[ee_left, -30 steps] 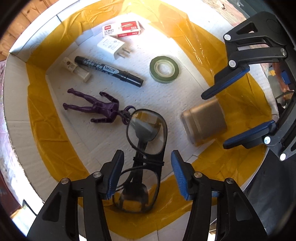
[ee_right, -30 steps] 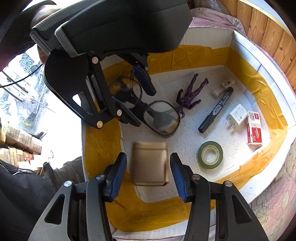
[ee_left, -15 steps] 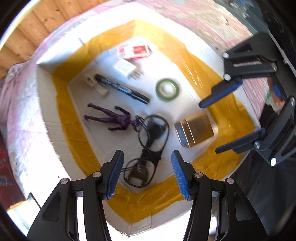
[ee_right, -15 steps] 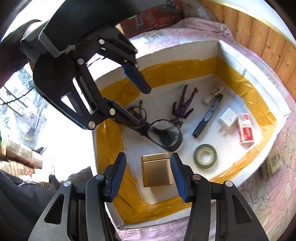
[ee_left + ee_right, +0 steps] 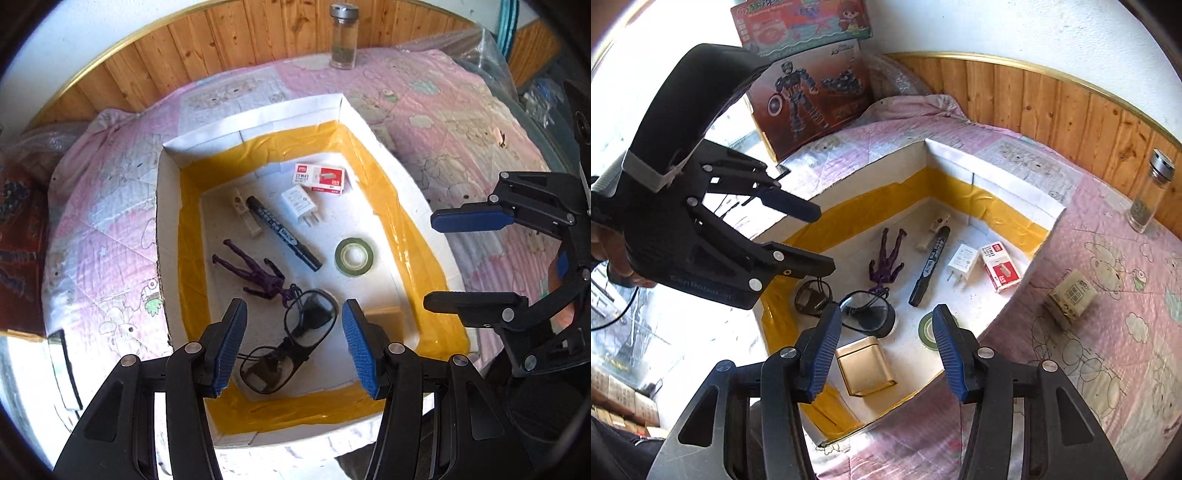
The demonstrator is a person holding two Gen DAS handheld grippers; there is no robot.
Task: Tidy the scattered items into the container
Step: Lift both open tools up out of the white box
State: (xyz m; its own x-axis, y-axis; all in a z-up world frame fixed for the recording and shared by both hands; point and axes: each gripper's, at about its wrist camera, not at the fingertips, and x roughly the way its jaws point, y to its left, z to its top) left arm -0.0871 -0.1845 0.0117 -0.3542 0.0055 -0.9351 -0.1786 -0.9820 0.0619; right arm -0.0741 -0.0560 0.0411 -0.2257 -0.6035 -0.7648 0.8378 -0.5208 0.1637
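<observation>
Nearest in the right wrist view, the right tool [image 5: 884, 347] hangs over the box [image 5: 1015, 192] with its jaws opening and nothing between them, the gold tin [image 5: 864, 363] lying below on the box floor; the left tool [image 5: 291, 347] stands wide and empty above the glasses [image 5: 295, 343]. Farther off, at the right of that frame, one small cardboard carton [image 5: 1069, 297] lies on the pink quilt [image 5: 1108, 369] outside the box. In my judgement the right tool is nearer, and the carton's long axis runs lower left to upper right.

Left gripper [image 5: 291, 343] gapes empty; right gripper [image 5: 882, 350] empty, fingers [image 5: 823, 350] opening.
</observation>
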